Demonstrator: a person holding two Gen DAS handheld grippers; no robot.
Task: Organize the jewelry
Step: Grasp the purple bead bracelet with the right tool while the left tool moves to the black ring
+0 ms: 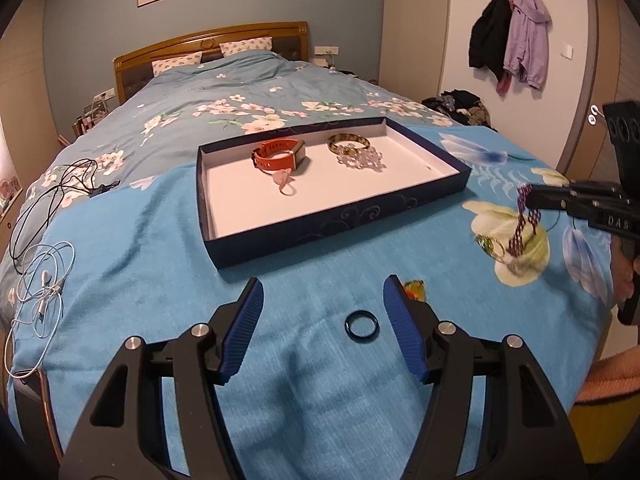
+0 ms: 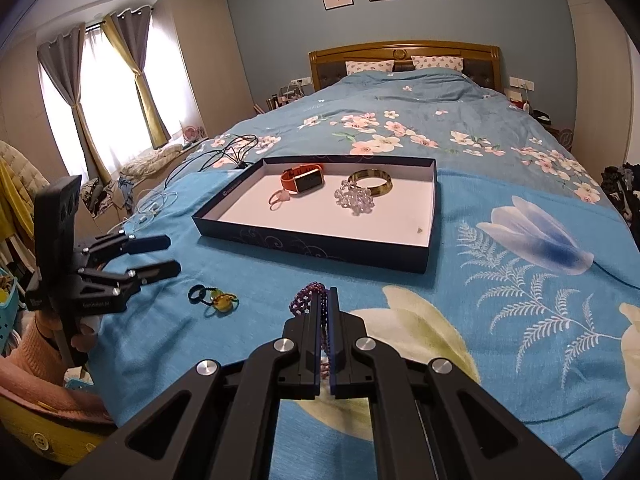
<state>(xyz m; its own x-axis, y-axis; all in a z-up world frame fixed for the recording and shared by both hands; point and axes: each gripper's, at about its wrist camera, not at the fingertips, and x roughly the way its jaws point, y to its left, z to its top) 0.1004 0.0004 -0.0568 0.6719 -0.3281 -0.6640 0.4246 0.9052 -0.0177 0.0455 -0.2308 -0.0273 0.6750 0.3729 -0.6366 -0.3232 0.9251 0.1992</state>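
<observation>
A shallow dark-blue tray [image 1: 320, 226] [image 2: 312, 246] lies on the blue floral bedspread. In it are an orange watch [image 1: 278, 154] [image 2: 302, 180], a gold bangle [image 1: 348, 142] [image 2: 370, 182], a crystal bead bracelet [image 1: 360, 158] [image 2: 356, 200] and a pink ring [image 1: 286, 186] [image 2: 278, 198]. My left gripper [image 1: 325, 292] [image 2: 174, 255] stands open just above the bedspread, with a black ring [image 1: 361, 323] [image 2: 199, 293] lying between its fingers, untouched. A yellow-green trinket [image 2: 222, 302] sits beside that ring. My right gripper [image 2: 327, 292] [image 1: 528, 200] is shut on a purple bead bracelet [image 2: 306, 300] [image 1: 520, 232], which hangs off the bed.
White earphone cables [image 1: 40, 280] and a black cable [image 1: 60, 188] lie on the bed's left side. A small ring [image 1: 492, 246] rests on the cream flower print under the right gripper. A pink-sleeved arm [image 2: 36, 340] holds the left gripper near the bed's foot edge.
</observation>
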